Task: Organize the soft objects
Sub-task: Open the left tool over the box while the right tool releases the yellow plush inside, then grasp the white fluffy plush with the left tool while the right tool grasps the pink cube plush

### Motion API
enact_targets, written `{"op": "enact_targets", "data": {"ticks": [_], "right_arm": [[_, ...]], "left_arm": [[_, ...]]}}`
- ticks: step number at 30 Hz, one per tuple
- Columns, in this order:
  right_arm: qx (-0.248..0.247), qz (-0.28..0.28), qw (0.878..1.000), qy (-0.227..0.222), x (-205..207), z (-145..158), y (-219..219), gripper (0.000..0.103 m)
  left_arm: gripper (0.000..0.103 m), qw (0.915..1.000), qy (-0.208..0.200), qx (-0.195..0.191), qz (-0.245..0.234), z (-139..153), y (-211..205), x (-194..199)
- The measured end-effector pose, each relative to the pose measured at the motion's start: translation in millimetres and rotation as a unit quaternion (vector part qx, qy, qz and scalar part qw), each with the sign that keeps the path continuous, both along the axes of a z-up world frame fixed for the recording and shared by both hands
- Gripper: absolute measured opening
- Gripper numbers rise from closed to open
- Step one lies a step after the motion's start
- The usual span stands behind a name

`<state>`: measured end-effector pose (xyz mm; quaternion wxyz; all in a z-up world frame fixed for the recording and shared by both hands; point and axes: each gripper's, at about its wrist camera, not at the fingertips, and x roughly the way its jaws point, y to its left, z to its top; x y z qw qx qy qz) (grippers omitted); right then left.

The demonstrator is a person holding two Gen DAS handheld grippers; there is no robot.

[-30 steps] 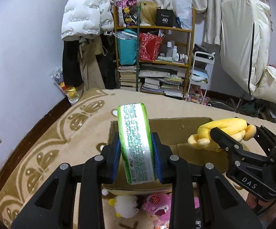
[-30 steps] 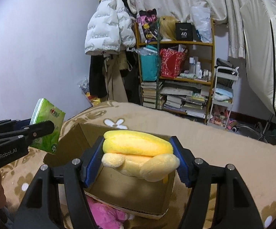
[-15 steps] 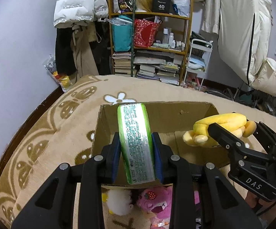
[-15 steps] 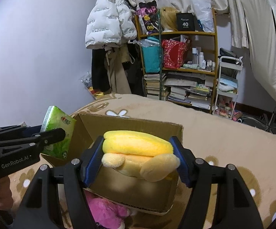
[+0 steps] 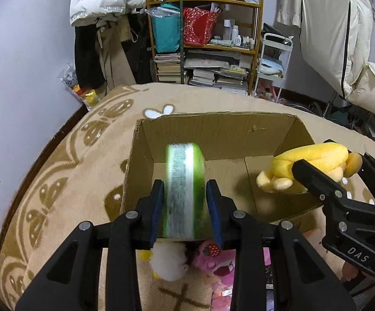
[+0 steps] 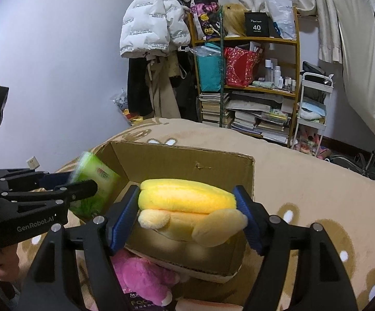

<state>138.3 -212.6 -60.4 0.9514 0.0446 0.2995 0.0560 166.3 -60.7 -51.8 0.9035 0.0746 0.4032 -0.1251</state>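
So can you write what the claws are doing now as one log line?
left claw: opening, tissue pack between pads, blurred | right claw: opening, yellow plush between pads | both over cardboard box

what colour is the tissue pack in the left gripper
Green, with a pale printed band down its edge. The tissue pack shows best in the left wrist view.

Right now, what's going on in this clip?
A person is packing soft things into a cardboard box on a rug. The left gripper has a green tissue pack between its fingers over the box, and its jaws have just been opening. The right gripper holds a yellow plush above the box. More plush toys lie in front.
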Motion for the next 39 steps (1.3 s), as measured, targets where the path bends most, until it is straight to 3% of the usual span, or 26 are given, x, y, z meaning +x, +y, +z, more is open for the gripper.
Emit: {"op": "enact_targets", "data": {"ticks": [3, 11, 13, 15, 19, 27, 39], "right_arm": [[-0.002, 0.000, 1.000, 0.001, -1, 0, 1, 0.079], [0.010, -0.010, 1.000, -0.014, -15, 11, -1, 0.098], [0.017, -0.014, 1.000, -0.018, -22, 13, -2, 0.101], [0.022, -0.017, 0.999, -0.017, -28, 17, -4, 0.101], [0.029, -0.023, 0.999, -0.016, -43, 23, -7, 0.102], [0.040, -0.043, 0.998, -0.011, -69, 33, -13, 0.102], [0.046, -0.051, 0.997, 0.023, -90, 23, -17, 0.102]], "left_arm": [[0.053, 0.9999, -0.009, 0.001, 0.006, 5, 1, -5], [0.056, 0.9995, -0.013, -0.003, 0.029, 21, 16, -14], [0.060, 0.9993, -0.014, 0.005, 0.034, 24, 21, -19], [0.069, 0.9990, -0.014, 0.008, 0.041, 28, 26, -25], [0.072, 0.9988, -0.003, 0.002, 0.049, 32, 37, -35], [0.094, 0.9978, 0.004, 0.011, 0.065, 37, 48, -59], [0.098, 0.9958, 0.038, 0.011, 0.082, 31, 61, -66]]}}
